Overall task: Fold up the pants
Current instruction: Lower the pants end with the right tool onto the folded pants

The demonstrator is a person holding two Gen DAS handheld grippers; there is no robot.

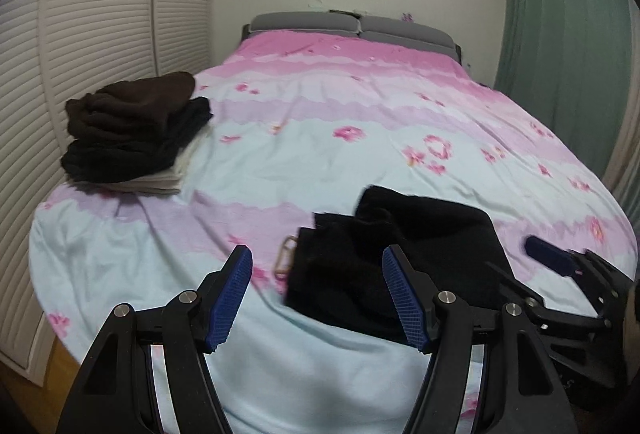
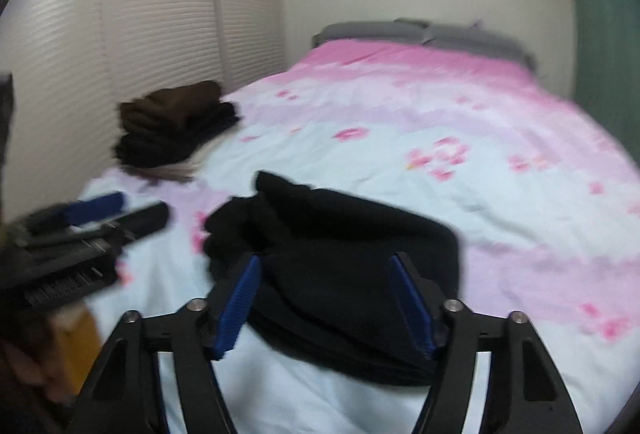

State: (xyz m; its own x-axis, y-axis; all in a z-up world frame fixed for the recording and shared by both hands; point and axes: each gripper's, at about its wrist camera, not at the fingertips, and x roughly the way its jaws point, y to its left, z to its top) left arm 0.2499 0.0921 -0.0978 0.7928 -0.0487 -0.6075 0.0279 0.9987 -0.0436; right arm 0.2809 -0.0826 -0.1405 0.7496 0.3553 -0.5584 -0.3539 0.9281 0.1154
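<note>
Black pants [image 1: 400, 258] lie bunched and partly folded on the near end of the bed; they also show in the right wrist view [image 2: 344, 258]. A tan tag or loop [image 1: 285, 260] lies at their left edge. My left gripper [image 1: 316, 298] is open and empty, held above the near left part of the pants. My right gripper [image 2: 326, 304] is open and empty, just above the near side of the pants. The right gripper shows at the right in the left wrist view [image 1: 560, 266], the left gripper at the left in the right wrist view [image 2: 116, 210].
The bed has a pink and pale blue flowered cover [image 1: 320, 138]. A stack of folded dark and white clothes [image 1: 132, 130] sits near its left edge. Slatted wardrobe doors [image 1: 80, 34] stand at the left, a green curtain [image 1: 560, 34] at the right, grey pillows [image 1: 348, 24] at the far end.
</note>
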